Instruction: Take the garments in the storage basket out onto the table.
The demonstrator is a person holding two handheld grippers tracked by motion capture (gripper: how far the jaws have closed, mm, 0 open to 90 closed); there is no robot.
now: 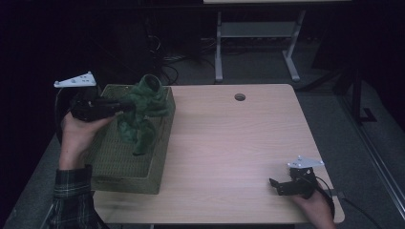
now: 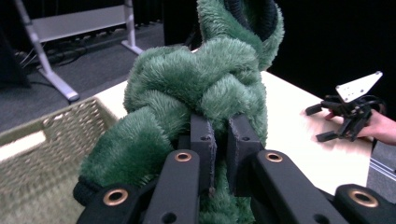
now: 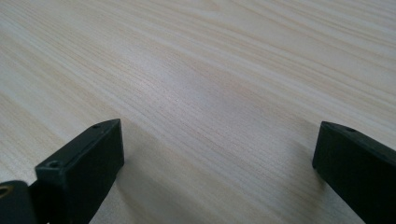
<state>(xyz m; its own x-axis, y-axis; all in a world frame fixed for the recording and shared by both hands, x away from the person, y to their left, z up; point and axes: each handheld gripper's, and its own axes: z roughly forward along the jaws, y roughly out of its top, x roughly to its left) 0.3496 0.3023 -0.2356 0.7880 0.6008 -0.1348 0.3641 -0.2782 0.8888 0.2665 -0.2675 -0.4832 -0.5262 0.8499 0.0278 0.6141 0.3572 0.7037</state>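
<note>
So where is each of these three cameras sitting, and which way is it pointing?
High view: above the person's side, looking forward and down on the table, basket, both forearms and hands.
Left gripper view: rides the left gripper, looking along its jaws pinching the green fuzzy garment, across the table.
Right gripper view: rides the right gripper, looking down at bare tabletop between spread jaws.
Shared: high and left gripper views both show garment, basket and right gripper.

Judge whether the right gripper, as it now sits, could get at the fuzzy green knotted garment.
Probably yes: the right gripper is open, and bare wooden table lies between it and the fuzzy green knotted garment, which the left gripper holds above the woven basket.
</note>
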